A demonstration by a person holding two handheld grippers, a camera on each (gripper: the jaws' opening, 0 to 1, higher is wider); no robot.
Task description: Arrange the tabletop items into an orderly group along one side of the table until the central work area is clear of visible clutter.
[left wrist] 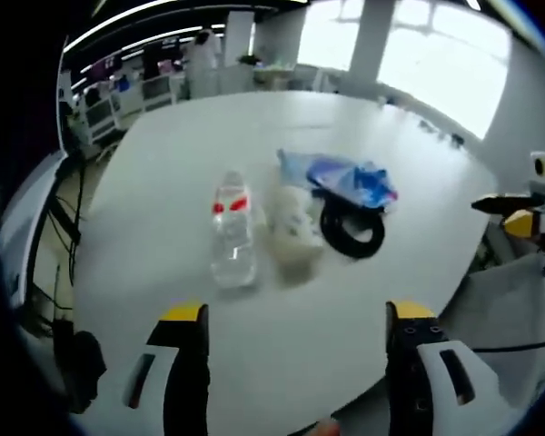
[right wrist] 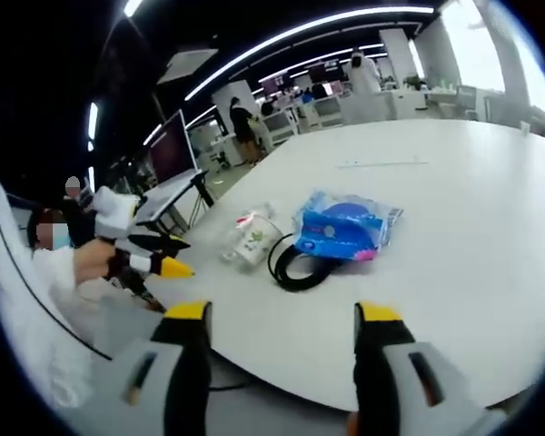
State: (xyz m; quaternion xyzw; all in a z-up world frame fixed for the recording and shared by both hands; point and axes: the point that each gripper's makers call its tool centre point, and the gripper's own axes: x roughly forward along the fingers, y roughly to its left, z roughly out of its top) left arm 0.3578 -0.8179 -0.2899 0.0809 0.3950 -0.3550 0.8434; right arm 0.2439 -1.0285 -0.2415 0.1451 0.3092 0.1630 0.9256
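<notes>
- Both grippers hang off the table edge with nothing in them: the left gripper (left wrist: 295, 318) has its yellow-tipped jaws spread wide, and so does the right gripper (right wrist: 280, 318).
- Farthest left ahead of the left gripper's jaws, a clear plastic bottle (left wrist: 232, 238) with a red label lies on the white table (left wrist: 163, 163). It looks near empty, so I'd judge it light, smooth and ready to roll; a hold across the middle of the body seems safest.
- Just right of it, touching or nearly so, sits a pale crumpled packet (left wrist: 293, 227) with green print. It's soft and light, and should take a pinch anywhere along an edge.
- Next comes a coiled black cable (left wrist: 351, 232), limp, best gathered through the loops.
- Overlapping the coil's far side is a blue plastic-wrapped pack (left wrist: 350, 180): slippery film, probably squashy, so grip a corner.
- All four cluster mid-table, straight ahead of both grippers.
</notes>
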